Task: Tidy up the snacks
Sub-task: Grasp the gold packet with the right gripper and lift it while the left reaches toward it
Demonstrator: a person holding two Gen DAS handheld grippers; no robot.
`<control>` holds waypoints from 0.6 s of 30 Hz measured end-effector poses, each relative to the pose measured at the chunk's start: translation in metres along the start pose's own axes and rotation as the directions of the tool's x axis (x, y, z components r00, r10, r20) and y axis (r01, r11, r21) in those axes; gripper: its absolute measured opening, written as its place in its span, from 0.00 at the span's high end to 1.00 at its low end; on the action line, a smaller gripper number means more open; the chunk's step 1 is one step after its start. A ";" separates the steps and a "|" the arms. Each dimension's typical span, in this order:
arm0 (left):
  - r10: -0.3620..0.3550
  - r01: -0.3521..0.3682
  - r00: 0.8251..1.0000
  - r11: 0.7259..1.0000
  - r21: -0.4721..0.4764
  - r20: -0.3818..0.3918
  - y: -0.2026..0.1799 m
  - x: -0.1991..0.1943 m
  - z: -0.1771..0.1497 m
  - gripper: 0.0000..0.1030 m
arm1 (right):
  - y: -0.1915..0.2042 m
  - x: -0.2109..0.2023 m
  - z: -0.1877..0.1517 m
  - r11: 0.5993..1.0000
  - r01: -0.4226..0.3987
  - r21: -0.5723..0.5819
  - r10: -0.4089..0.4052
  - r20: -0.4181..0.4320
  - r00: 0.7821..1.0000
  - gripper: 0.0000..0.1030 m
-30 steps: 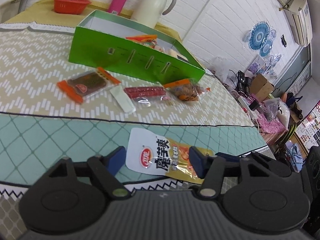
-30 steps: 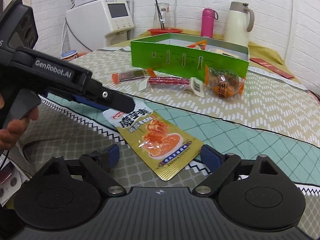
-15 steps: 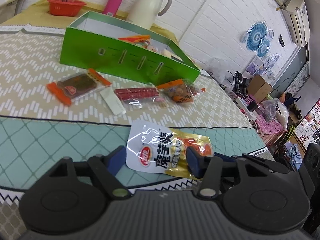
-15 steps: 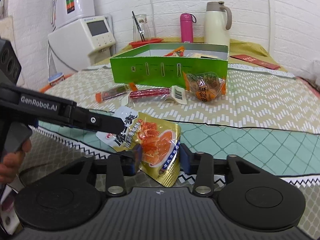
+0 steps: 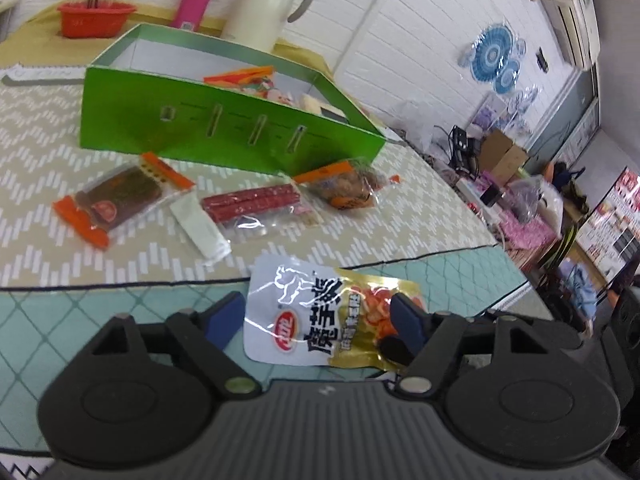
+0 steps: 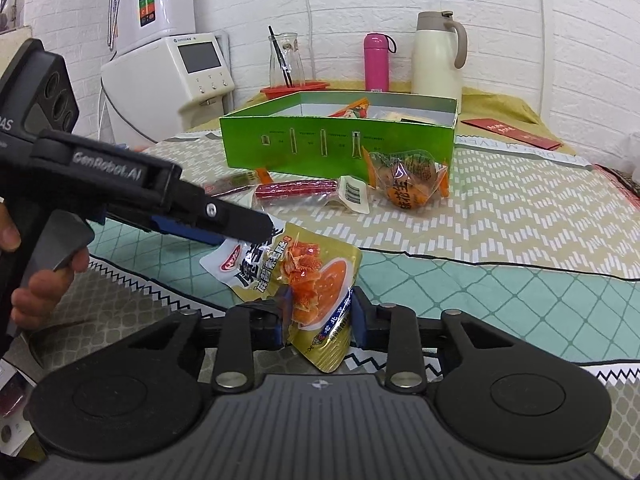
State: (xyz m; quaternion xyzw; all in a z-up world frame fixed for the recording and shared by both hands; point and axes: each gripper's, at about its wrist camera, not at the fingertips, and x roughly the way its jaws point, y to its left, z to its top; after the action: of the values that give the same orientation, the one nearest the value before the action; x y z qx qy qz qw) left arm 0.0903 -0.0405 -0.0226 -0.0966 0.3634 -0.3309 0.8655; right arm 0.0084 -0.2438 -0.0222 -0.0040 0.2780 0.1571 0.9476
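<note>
A white and gold snack pouch (image 6: 296, 276) is lifted off the table, and my right gripper (image 6: 320, 316) is shut on its gold lower end. The pouch also shows in the left wrist view (image 5: 320, 316), between the open fingers of my left gripper (image 5: 316, 316), whose body (image 6: 132, 196) reaches in from the left beside the pouch. A green box (image 5: 208, 128) holding several snacks stands behind. In front of it lie an orange-edged dark snack pack (image 5: 116, 200), a red sausage pack (image 5: 256, 204) and an orange snack bag (image 5: 344, 192).
A cream thermos jug (image 6: 438, 56), a pink bottle (image 6: 377, 62), a glass jar in a red basket (image 6: 285, 64) and a white water dispenser (image 6: 168, 76) stand at the back. A red envelope (image 6: 512, 132) lies at the right. The table edge is near me.
My right gripper closed on the pouch's gold end and lifted it off the table. My left gripper stayed open around its white end and rose with it.
</note>
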 end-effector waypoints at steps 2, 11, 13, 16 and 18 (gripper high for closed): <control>0.019 -0.019 1.000 0.999 0.032 0.007 -0.006 0.002 -0.002 0.45 | -0.001 0.000 0.000 1.000 0.009 0.008 -0.009 0.002 1.000 0.49; 0.006 -0.003 1.000 0.993 -0.119 0.031 0.013 0.000 0.005 0.80 | -0.003 -0.012 0.010 1.000 -0.003 0.018 0.002 0.053 0.999 0.70; 0.036 -0.031 0.998 0.994 -0.108 0.047 0.017 0.001 0.008 0.49 | -0.001 -0.012 0.012 0.999 0.037 -0.030 -0.035 0.052 0.998 0.70; -0.007 0.012 0.999 0.991 -0.134 0.039 0.019 0.005 0.015 0.19 | 0.001 -0.011 0.008 0.995 0.040 -0.088 -0.036 0.046 0.998 0.70; -0.018 0.021 0.999 0.993 -0.112 0.026 0.017 0.011 0.019 0.19 | 0.007 -0.008 0.004 0.987 0.069 -0.148 -0.064 0.037 0.997 0.70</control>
State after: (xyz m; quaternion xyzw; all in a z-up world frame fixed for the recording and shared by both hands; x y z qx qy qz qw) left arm 0.1175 -0.0362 -0.0217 -0.1528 0.3696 -0.3171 0.8600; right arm 0.0024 -0.2390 -0.0140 -0.0815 0.2501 0.1458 0.9537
